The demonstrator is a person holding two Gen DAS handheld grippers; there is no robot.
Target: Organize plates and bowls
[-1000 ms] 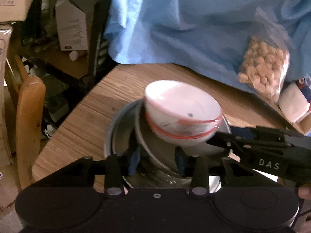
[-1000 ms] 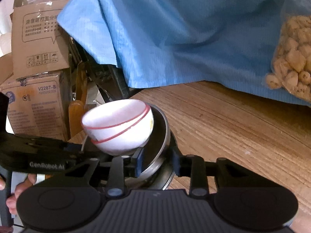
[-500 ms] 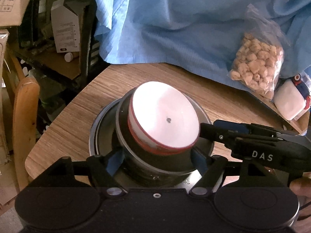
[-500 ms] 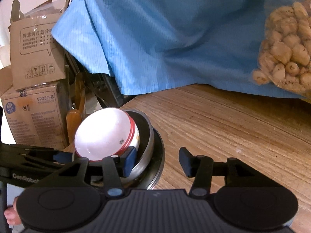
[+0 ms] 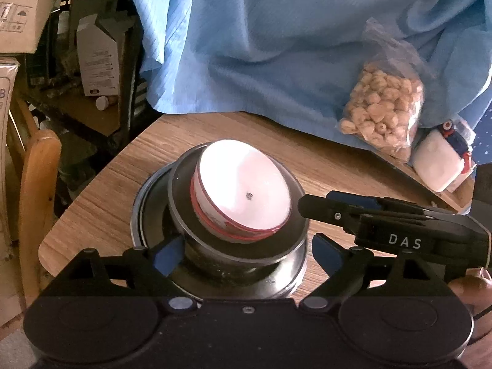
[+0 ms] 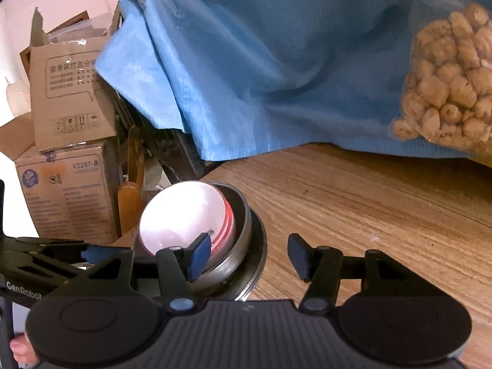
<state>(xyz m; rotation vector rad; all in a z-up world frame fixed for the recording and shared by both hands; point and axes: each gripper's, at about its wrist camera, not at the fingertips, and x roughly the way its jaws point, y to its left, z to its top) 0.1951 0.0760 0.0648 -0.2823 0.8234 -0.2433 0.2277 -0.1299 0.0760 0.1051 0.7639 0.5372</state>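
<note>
A white bowl with red rim bands sits slightly tilted inside a steel bowl, which is nested in a wider steel bowl near the table's left corner. My left gripper has its jaws opening; the steel stack stands between its blue pads, which do not press on it. My right gripper comes in from the right, jaws opening. The steel rims lie between its pads without contact. The white bowl shows behind its left pad.
A blue cloth hangs over the wooden table's far side. A bag of snack pieces and a white container lie at the right. A wooden chair and cardboard boxes stand off the left edge.
The white bowl, raised and tipped a second ago, now rests down in the steel bowl. Both grippers have opened off the steel rim and drawn back a little.
</note>
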